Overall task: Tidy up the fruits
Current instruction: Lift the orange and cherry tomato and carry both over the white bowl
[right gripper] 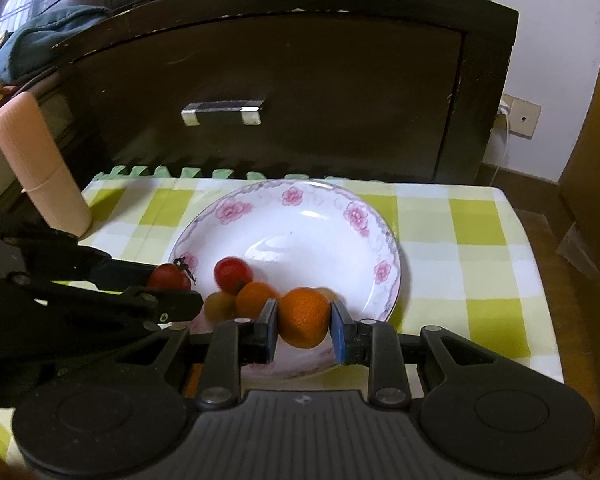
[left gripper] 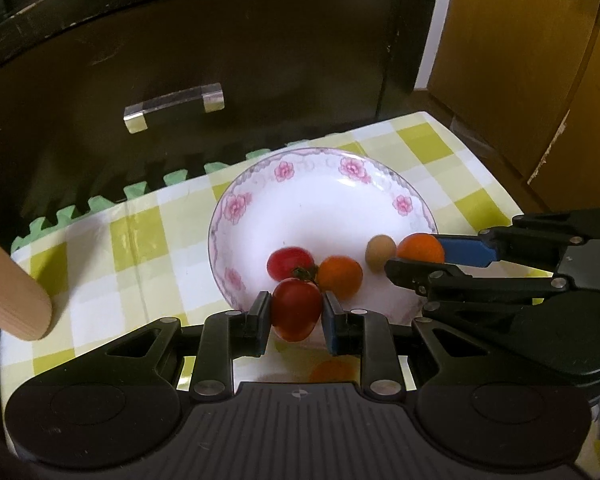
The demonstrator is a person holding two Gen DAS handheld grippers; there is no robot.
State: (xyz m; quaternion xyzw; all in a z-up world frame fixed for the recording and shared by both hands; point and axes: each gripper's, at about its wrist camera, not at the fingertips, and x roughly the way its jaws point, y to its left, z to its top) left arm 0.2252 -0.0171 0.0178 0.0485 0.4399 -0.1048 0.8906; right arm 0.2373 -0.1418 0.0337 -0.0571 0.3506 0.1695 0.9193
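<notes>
A white plate [left gripper: 324, 204] with pink flowers on its rim lies on the checked cloth. In it sit a red tomato [left gripper: 290, 262], an orange [left gripper: 339, 274] and a small greenish-brown fruit [left gripper: 380, 251]. My left gripper [left gripper: 296, 312] is shut on a second red tomato [left gripper: 296, 314] with a green stem, at the plate's near rim. My right gripper [right gripper: 304, 320] is shut on another orange [right gripper: 304, 316] over the plate's near edge, close beside the loose fruits. In the right wrist view, the left gripper [right gripper: 174, 286] reaches in from the left with its tomato [right gripper: 169, 277].
A beige cylinder [left gripper: 12, 296] stands on the cloth left of the plate. A dark cabinet [left gripper: 260, 60] with a clear handle [left gripper: 172, 106] rises right behind the table. A green foam mat edge [left gripper: 140, 192] shows at the back. An orange blur [left gripper: 332, 370] lies under the left gripper.
</notes>
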